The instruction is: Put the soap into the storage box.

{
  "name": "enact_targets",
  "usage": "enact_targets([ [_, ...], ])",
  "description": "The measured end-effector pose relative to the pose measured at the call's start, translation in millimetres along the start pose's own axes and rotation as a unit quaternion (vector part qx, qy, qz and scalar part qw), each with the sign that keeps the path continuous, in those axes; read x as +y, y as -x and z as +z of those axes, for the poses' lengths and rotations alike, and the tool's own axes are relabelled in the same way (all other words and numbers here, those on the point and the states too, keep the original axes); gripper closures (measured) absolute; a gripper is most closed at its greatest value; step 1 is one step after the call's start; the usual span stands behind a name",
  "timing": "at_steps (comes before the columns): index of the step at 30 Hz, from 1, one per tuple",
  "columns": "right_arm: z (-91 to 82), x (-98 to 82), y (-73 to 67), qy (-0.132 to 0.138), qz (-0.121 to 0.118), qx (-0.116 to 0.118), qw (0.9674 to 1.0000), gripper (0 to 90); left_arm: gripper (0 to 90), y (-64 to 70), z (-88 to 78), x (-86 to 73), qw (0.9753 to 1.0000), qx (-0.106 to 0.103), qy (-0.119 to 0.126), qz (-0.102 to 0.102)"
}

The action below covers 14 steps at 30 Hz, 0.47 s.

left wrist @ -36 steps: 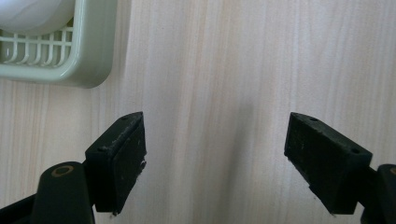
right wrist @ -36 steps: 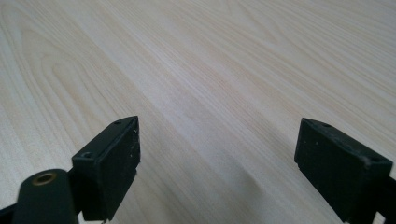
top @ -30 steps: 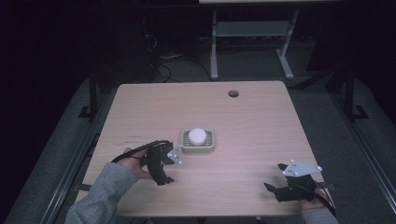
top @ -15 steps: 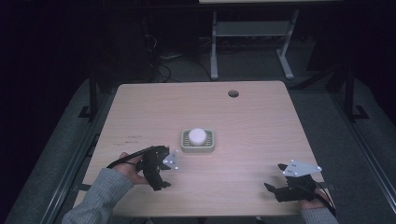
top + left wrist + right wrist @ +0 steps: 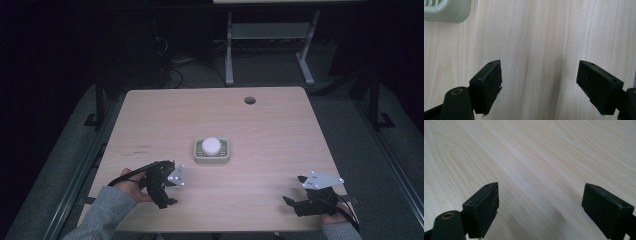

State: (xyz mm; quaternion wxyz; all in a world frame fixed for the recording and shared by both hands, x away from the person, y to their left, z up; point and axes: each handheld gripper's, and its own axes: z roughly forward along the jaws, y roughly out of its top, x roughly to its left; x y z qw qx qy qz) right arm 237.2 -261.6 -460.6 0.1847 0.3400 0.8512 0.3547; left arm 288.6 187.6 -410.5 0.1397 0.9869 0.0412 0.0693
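Observation:
A pale green square tray [image 5: 198, 156] sits at the table's middle with a white round lump [image 5: 211, 146] on it. My left gripper [image 5: 166, 192] is a little nearer and to the left of the tray, held by a hand in a grey sleeve. In the left gripper view its jaws [image 5: 539, 75] stand wide open over bare wood, and a corner of the tray [image 5: 449, 12] shows at the top left. My right gripper [image 5: 296, 193] rests near the front right corner. It is open too, with nothing between its jaws [image 5: 540, 197].
The wooden table [image 5: 270, 135] has a round cable hole [image 5: 249, 100] near its far edge. A white-legged stand [image 5: 270, 35] and cables lie on the dark floor beyond. Metal rails run along both sides of the table.
My left gripper has drawn back a little from the tray toward the near edge. The right gripper has not moved.

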Motion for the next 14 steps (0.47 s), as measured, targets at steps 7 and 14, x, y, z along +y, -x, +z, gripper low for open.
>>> enact_targets([
  [7,0.7,-0.1,-0.3,0.000,0.001,-0.001,1.0000,13.8,19.9,4.8,-2.9,-7.7,1.0000,0.008,0.002,-0.005],
  [14,0.5,-0.1,-0.7,0.000,0.002,-0.001,1.0000,13.7,19.8,7.8,-2.1,-11.2,0.9999,0.012,0.005,-0.008],
])
